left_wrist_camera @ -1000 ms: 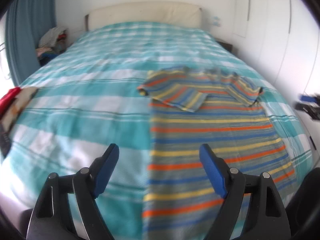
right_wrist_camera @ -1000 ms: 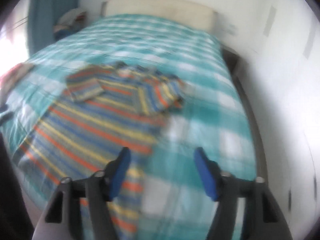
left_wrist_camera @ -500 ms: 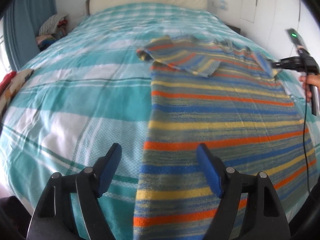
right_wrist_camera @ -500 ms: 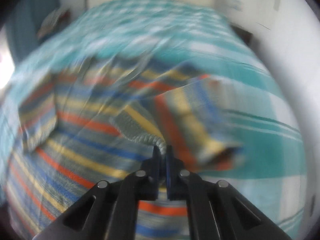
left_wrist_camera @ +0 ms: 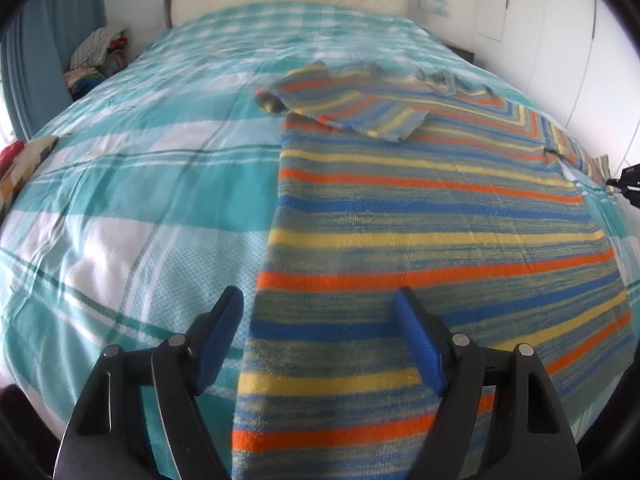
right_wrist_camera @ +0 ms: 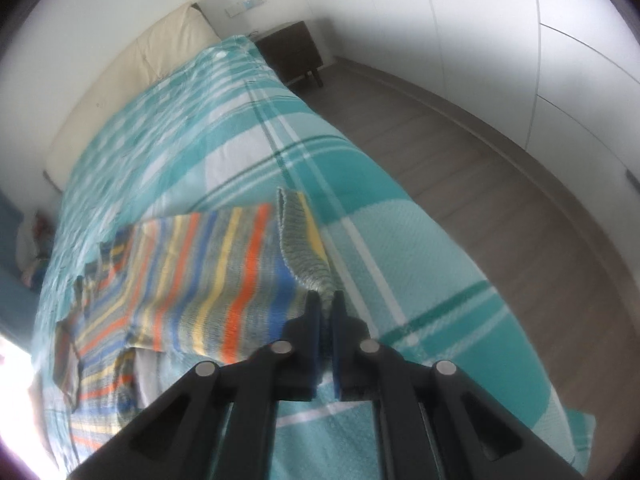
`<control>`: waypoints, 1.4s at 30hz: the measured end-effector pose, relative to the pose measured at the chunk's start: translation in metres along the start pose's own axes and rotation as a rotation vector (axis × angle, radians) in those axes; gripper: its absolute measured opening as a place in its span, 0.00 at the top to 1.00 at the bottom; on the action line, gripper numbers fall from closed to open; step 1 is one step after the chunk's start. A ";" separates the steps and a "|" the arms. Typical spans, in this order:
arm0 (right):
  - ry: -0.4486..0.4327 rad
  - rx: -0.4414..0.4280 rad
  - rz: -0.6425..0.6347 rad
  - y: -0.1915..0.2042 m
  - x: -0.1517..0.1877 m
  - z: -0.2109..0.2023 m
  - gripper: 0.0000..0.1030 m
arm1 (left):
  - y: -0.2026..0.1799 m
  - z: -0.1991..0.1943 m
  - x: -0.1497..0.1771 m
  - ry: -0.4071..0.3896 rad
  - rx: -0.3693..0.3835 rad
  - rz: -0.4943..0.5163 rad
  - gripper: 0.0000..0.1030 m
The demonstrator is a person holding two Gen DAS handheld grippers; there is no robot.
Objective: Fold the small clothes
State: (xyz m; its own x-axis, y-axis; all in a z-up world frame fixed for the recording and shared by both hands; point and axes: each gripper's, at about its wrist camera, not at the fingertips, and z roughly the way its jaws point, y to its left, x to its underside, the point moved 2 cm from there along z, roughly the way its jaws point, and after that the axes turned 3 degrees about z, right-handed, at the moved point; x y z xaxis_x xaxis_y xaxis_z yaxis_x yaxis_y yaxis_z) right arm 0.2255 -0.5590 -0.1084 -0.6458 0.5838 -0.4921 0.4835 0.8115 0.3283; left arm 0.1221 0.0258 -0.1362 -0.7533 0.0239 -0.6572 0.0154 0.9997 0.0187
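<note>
Right tongs [right_wrist_camera: 327, 300] have swung across and rolled over since a second ago: then they hung open above the bedspread beside the sweater, now they are pinched tight on the ribbed cuff [right_wrist_camera: 304, 240] of the right sleeve and have drawn it out toward the bed's edge, so the sleeve stands unfolded away from the body. Left tongs [left_wrist_camera: 320, 336] have sunk closer to the sweater [left_wrist_camera: 432, 216], jaws wide apart and holding nothing, straddling its left edge low down near the hem. Spread flat on the bed [left_wrist_camera: 132, 184], the sweater has its left sleeve [left_wrist_camera: 344, 108] already laid across the chest. I'd judge the right sleeve is next to be carried inward over the body; the cuff grip looks narrow and could slip.
</note>
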 end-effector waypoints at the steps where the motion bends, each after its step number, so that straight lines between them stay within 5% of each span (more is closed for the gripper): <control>1: 0.008 0.012 0.012 -0.003 0.002 0.006 0.96 | 0.001 0.000 0.001 -0.001 -0.005 0.002 0.23; 8: -0.026 0.093 -0.008 -0.017 0.010 -0.003 0.96 | 0.015 -0.014 0.005 0.030 -0.031 -0.002 0.23; 11: -0.085 0.167 -0.044 -0.027 0.013 -0.029 0.86 | 0.027 -0.028 0.005 0.051 -0.035 0.011 0.23; 15: -0.153 0.022 -0.181 -0.002 0.023 -0.055 0.84 | 0.037 -0.043 -0.025 0.044 -0.024 0.026 0.23; 19: -0.099 -0.090 -0.209 0.023 0.050 -0.049 0.67 | 0.030 -0.054 -0.086 -0.029 -0.008 0.065 0.18; 23: -0.064 -0.155 -0.275 0.045 0.100 -0.049 0.60 | -0.010 -0.041 -0.137 -0.093 0.004 0.252 0.09; 27: -0.047 -0.170 -0.387 0.069 0.123 -0.049 0.58 | -0.071 0.021 -0.151 -0.029 0.047 0.505 0.09; 30: -0.061 -0.140 -0.442 0.074 0.131 -0.046 0.57 | -0.096 0.088 -0.144 0.052 -0.073 0.628 0.10; 32: -0.055 -0.148 -0.442 0.077 0.131 -0.042 0.58 | -0.085 0.129 -0.144 0.134 -0.115 0.570 0.18; 33: -0.061 -0.143 -0.454 0.078 0.132 -0.042 0.58 | -0.073 0.137 -0.147 0.145 -0.073 0.490 0.26; 35: -0.086 -0.129 -0.488 0.081 0.136 -0.046 0.58 | -0.048 0.138 -0.156 0.163 -0.004 0.326 0.85; 36: -0.103 -0.126 -0.498 0.082 0.137 -0.050 0.58 | -0.032 0.134 -0.162 0.164 -0.025 0.260 0.95; 38: -0.132 -0.124 -0.505 0.084 0.136 -0.054 0.58 | 0.015 0.113 -0.176 0.089 -0.048 0.108 0.95; 42: -0.155 -0.123 -0.478 0.080 0.131 -0.059 0.58 | 0.145 0.090 -0.181 0.067 -0.138 -0.264 0.95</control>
State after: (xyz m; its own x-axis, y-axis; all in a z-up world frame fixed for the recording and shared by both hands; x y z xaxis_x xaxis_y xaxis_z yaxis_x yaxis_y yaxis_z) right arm 0.1447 -0.4161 -0.0986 -0.6782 0.1442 -0.7206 0.0769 0.9891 0.1256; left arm 0.3199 0.1672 -0.0823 -0.7608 -0.2418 -0.6023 -0.2730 0.9611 -0.0410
